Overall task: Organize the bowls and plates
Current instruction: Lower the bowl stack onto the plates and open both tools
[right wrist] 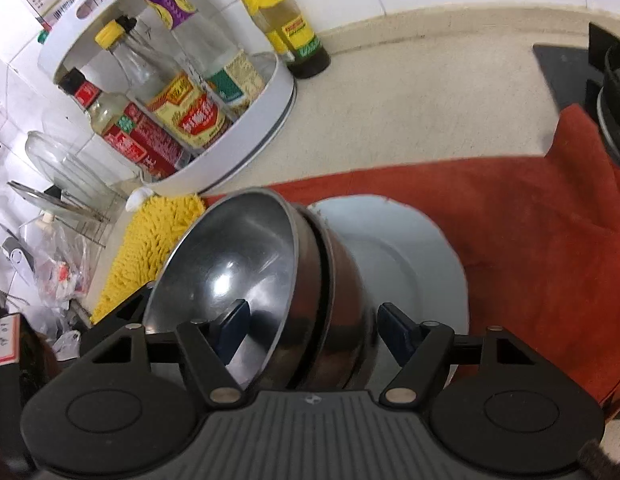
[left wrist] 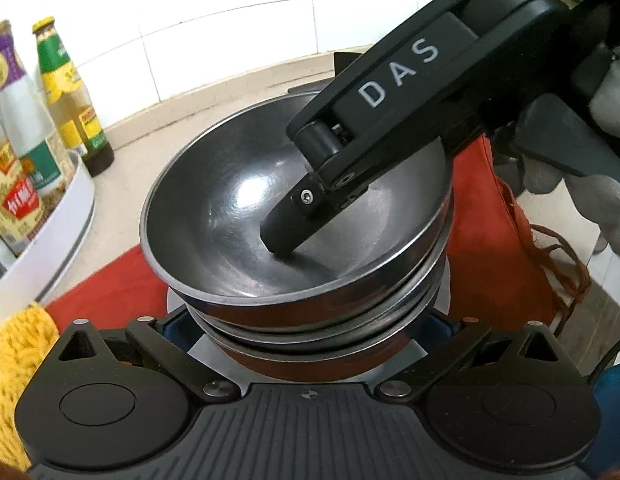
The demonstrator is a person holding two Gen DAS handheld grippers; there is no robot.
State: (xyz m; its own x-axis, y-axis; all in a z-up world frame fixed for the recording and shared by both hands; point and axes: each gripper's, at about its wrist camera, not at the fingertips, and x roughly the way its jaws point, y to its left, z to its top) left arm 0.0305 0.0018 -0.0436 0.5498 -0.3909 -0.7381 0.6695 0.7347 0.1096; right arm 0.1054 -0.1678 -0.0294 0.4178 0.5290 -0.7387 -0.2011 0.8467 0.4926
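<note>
White wall tiles and a beige surface (right wrist: 390,92) frame a kitchen corner where a stack of steel bowls (left wrist: 301,236) sits on a pale plate (right wrist: 410,248), the plate resting on a red cloth (right wrist: 530,232) spread over the surface. In the left wrist view the right gripper (left wrist: 285,236) reaches down into the top bowl, one finger inside the bowl; the right wrist view shows its blue pads (right wrist: 231,332) straddling the stack's rim, one inside and one outside, jaws spread apart and not clamped. At the bottom of the left wrist view the left gripper (left wrist: 310,332) sits close against the stack's base, its fingertips hidden behind the bowls, so whether it grips cannot be told. Beside the cloth lie a yellow chenille mat (right wrist: 145,248) and a white round rack of condiment bottles (right wrist: 213,120); a green-labelled bottle (right wrist: 285,20) stands by the wall.
</note>
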